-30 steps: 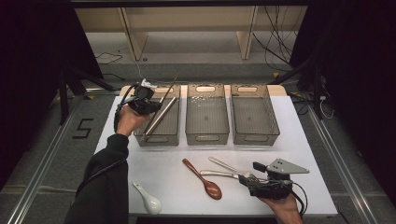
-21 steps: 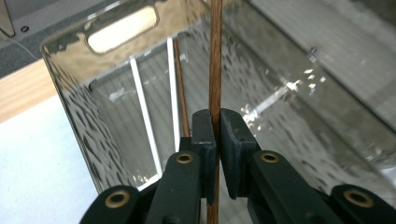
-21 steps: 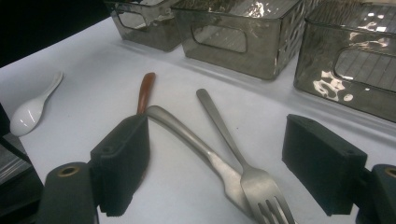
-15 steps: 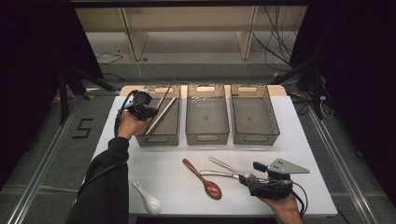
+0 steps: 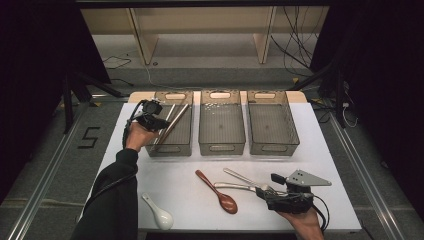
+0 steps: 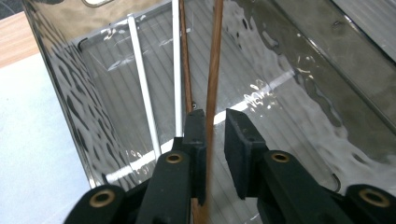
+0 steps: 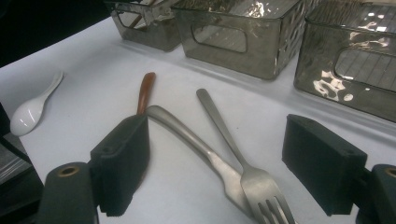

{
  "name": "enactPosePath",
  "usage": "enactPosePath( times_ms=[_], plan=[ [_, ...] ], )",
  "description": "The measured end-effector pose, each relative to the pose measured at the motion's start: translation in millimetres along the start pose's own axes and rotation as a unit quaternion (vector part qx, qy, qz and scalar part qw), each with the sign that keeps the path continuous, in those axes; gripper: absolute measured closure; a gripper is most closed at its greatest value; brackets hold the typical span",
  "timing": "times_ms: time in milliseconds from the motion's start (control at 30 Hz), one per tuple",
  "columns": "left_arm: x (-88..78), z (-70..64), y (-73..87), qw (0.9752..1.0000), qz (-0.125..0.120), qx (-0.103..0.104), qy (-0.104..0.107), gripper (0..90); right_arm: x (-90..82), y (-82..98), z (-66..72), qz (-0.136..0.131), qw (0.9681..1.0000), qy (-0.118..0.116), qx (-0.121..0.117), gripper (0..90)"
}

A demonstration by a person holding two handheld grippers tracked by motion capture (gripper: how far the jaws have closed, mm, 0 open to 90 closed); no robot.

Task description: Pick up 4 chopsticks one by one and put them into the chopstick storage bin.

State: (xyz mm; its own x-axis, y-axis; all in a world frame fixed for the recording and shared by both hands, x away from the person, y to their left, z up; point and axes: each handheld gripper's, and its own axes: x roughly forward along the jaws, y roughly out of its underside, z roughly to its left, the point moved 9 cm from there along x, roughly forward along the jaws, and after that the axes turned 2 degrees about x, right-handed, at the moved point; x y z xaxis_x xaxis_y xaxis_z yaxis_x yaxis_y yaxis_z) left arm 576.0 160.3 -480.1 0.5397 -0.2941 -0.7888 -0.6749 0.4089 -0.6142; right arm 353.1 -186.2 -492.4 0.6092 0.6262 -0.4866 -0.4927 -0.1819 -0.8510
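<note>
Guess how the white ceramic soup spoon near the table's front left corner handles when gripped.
The white ceramic soup spoon looks glazed and glossy, so probably slippery between pads. Its curved bowl may rock if pushed. Likely stiff, but brittle if dropped on the white table.

Left claw (image 6: 215,135) lowered into bin (image 5: 181,131), jaws just loosened around chopstick (image 6: 212,84).

The person is wearing a black sleeve (image 5: 112,200); both grippers are showing black bodies. Brass-coloured screws are dotting the black fingers (image 6: 240,144); the right gripper (image 5: 272,192) is carrying a grey three-cornered plate.
</note>
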Motion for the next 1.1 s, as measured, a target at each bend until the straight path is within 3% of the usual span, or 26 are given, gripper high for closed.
enactPosePath(
  times_ms=[200, 400, 467, 867, 1100],
  plan=[
    [-10.4, -3.5, -2.1, 0.9999, -0.011, -0.006, 0.005, 62.2, -0.2, 0.0, -0.3, 0.0, 1.0, 0.0, 0.0, 24.0],
    [-30.3, -20.2, 1.5, 0.9992, -0.006, 0.033, 0.021, 45.9, -0.2, 0.0, -0.1, 0.0, 1.0, 0.001, 0.0, 24.0],
    [-37.1, -25.5, 4.9, 0.999, -0.008, 0.037, 0.023, 42.2, -0.4, 0.0, 0.0, 0.0, 1.0, 0.001, -0.001, 24.1],
    [-68.3, -43.7, 41.2, 0.9974, -0.032, 0.055, 0.033, 32.5, 0.4, 0.3, 0.1, 0.001, 1.0, 0.001, 0.001, 24.0],
    [-71.3, -47.9, 55.9, 0.9972, -0.019, 0.066, 0.03, 29.3, 0.0, -0.4, 0.6, 0.0, 1.0, 0.001, -0.001, 24.0]
  ],
)
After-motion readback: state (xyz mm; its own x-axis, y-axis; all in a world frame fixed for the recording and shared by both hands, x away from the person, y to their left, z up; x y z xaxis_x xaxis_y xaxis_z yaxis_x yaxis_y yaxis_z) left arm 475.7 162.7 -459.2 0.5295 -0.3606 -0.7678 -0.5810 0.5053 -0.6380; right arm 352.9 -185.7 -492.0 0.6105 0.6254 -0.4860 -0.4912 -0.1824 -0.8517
